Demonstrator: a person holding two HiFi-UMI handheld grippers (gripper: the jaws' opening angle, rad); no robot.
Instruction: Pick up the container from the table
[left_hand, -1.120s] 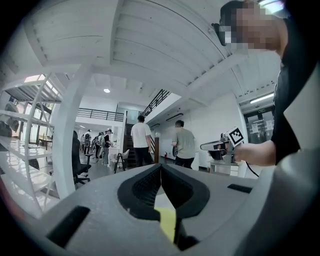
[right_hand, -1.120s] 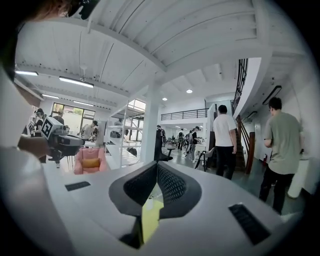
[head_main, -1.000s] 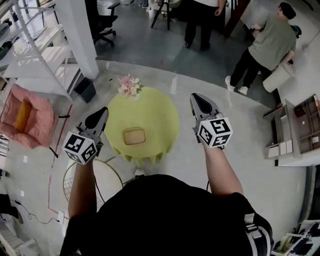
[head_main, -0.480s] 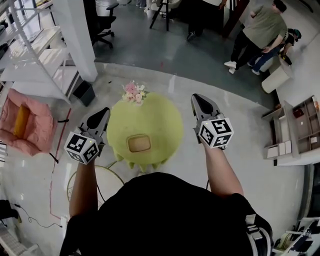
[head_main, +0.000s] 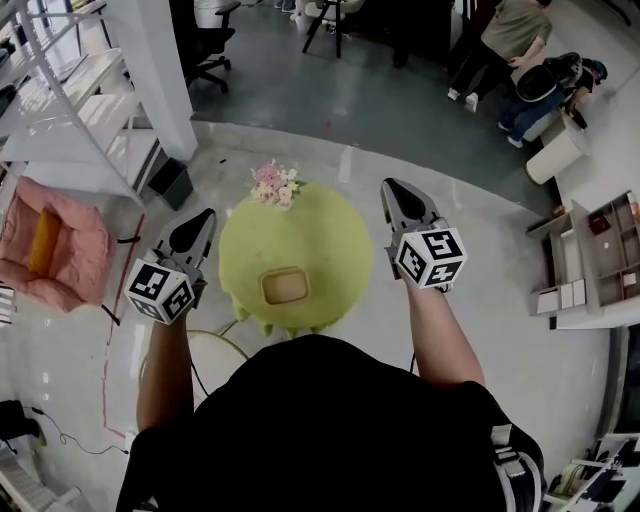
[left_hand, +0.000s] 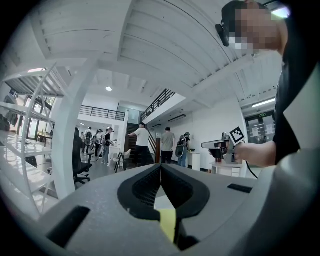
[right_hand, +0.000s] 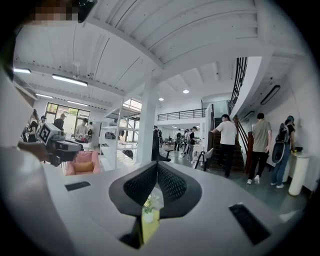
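A tan, shallow rectangular container (head_main: 284, 288) lies on a round table under a yellow-green cloth (head_main: 330, 250), nearer the table's front edge. A bunch of pink and white flowers (head_main: 275, 185) stands at the far rim. My left gripper (head_main: 205, 216) hangs in the air off the table's left side, jaws together and empty. Off the right side my right gripper (head_main: 390, 188) is held level, also shut and empty. Both are well apart from the container. In the right gripper view, the flowers (right_hand: 150, 202) and the cloth show below the meeting jaw tips (right_hand: 157, 164).
A pink armchair (head_main: 50, 240), white shelving (head_main: 80, 110) and a white pillar (head_main: 150, 70) stand at the left. A round wire-framed stool (head_main: 215, 355) sits by the table's near left. People (head_main: 520, 60) are at the back right, and low shelves (head_main: 600, 260) at the right.
The table and container have slid nearer and lower in the head view as the person steps toward them. Both grippers keep their pose, shut. The people at the back have moved away.
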